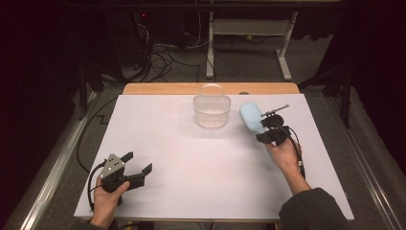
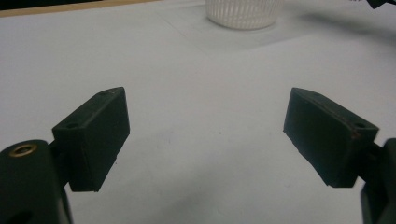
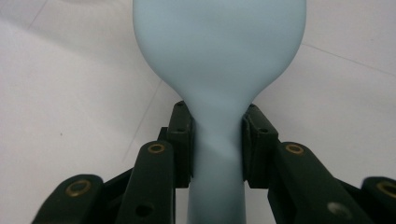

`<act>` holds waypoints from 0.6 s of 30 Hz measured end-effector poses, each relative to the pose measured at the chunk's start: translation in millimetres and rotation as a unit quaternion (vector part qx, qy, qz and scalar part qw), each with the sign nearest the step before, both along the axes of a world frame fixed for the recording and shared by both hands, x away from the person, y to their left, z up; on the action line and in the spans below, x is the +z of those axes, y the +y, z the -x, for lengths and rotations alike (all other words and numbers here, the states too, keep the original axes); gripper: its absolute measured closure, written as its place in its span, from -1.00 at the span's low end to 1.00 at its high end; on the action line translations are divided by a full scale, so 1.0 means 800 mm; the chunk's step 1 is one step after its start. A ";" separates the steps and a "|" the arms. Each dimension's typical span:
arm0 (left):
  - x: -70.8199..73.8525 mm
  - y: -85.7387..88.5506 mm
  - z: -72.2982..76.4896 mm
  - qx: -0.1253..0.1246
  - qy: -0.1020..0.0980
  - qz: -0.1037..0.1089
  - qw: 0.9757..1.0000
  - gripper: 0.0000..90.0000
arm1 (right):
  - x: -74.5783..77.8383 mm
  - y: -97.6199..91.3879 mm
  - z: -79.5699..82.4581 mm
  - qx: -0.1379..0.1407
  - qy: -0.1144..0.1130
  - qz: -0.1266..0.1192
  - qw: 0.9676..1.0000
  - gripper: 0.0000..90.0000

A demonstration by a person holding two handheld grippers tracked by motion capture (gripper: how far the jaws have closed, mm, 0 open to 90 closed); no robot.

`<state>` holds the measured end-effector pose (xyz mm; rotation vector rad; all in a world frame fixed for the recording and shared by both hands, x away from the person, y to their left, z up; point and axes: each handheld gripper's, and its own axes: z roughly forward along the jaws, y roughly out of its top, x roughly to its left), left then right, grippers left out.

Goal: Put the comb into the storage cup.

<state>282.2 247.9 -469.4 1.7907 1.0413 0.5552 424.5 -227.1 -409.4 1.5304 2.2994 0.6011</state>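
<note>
Gripping the light blue brush (image 3: pixel 219 60) by its narrow handle, the right gripper (image 3: pixel 217 140) has its fingers (image 3: pixel 181 135) pressed on either side of the neck, just below where the head widens. In the high view the brush (image 1: pixel 251 117) sits at the far right of the white worktop (image 1: pixel 191 158), its long axis running from the gripper (image 1: pixel 270 130) away and leftward, the rounded head pointing toward the white basket (image 1: pixel 212 111) just beside it. The left gripper (image 1: pixel 139 167) is at the near left corner, well apart, fingers (image 2: pixel 95 135) spread wide with nothing between them.
</note>
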 end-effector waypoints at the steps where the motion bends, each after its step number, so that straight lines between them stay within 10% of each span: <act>1: 0.000 0.000 0.001 0.000 0.000 -0.001 1.000 -0.66 | 0.001 -0.003 0.002 0.002 -0.003 -0.002 1.000 0.57; 18: 0.002 0.002 0.007 -0.001 -0.001 -0.001 1.000 -0.66 | 0.016 -0.029 0.049 0.033 -0.046 -0.026 0.998 0.57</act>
